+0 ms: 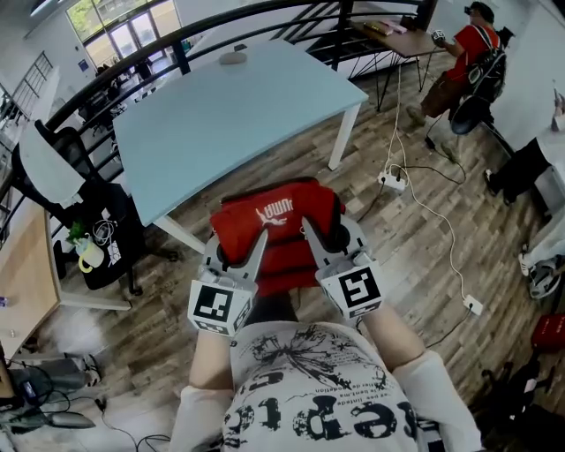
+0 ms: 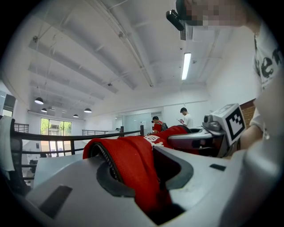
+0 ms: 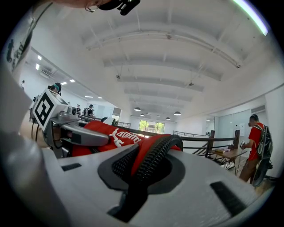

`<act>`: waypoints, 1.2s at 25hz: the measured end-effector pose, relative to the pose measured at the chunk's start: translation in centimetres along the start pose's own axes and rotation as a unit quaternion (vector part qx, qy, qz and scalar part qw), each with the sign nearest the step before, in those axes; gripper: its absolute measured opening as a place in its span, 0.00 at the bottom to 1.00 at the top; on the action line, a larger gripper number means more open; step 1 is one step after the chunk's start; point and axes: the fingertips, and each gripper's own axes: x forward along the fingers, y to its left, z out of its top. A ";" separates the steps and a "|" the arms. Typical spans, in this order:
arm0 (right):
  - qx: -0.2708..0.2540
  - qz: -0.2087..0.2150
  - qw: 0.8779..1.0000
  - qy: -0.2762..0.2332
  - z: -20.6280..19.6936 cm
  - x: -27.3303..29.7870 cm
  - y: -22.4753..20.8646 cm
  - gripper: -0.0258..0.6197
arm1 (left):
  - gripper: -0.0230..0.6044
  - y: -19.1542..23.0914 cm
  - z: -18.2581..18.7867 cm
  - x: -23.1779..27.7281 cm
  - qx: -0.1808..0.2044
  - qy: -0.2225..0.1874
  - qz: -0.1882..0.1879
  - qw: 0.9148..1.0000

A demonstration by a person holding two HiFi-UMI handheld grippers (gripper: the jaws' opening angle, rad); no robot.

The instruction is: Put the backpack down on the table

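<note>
A red backpack [image 1: 274, 212] with a white logo hangs in front of me, just off the near corner of the light blue table [image 1: 221, 115]. My left gripper [image 1: 237, 245] is shut on the bag's left side, and in the left gripper view red fabric [image 2: 128, 162] is pinched between its jaws. My right gripper [image 1: 331, 234] is shut on the bag's right side. The right gripper view shows red cloth and a black ribbed edge [image 3: 153, 157] squeezed between its jaws. Both grippers point level, side by side. The bag's underside is hidden.
A small grey object [image 1: 233, 58] lies at the table's far edge by a black railing [image 1: 265, 13]. Office chairs [image 1: 53, 163] stand left of the table. A power strip [image 1: 391, 181] and cables lie on the wooden floor. A person in red [image 1: 468, 48] sits at a far desk.
</note>
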 end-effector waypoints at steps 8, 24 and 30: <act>0.004 -0.004 1.000 0.004 -0.8 10.9 -4.9 0.10 | 0.23 8.6 -1.0 8.3 0.002 -0.002 -0.004 1.000; 0.004 0.016 1.000 -0.006 0.5 34.1 -12.6 0.11 | 0.23 28.2 0.2 22.4 0.009 -0.004 0.019 1.000; 0.005 0.047 0.999 -0.007 -0.2 39.9 -14.2 0.11 | 0.23 32.7 -1.1 25.5 0.004 0.008 0.045 0.999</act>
